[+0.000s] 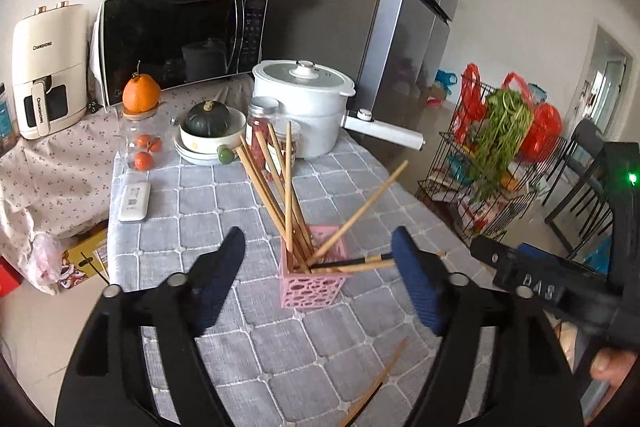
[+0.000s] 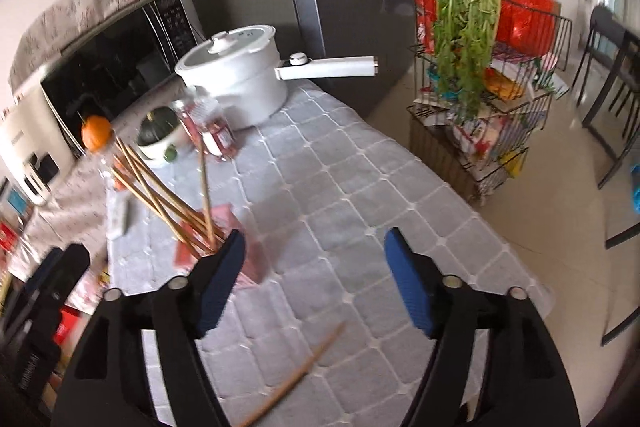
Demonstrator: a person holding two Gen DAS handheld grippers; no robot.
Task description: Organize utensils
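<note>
Standing on the grey quilted table [image 1: 192,195], the pink perforated holder [image 1: 310,287] carries a fan of wooden chopsticks [image 1: 280,183] leaning out at mixed angles; two more lie nearly level across its rim, toward the right. One loose chopstick [image 1: 376,383] lies flat on the cloth, nearer the camera than the holder. Left gripper [image 1: 320,283]: fingers spread wide, nothing between the pads, holder framed in the gap but untouched. Right gripper [image 2: 314,283]: fingers likewise wide apart and empty, over bare cloth, holder just beside the left finger, loose chopstick below. Behind: white pot [image 1: 304,103], jars, bowl with a dark green squash [image 1: 208,119], microwave [image 1: 180,43]. Right-wrist view blurred at left.
</note>
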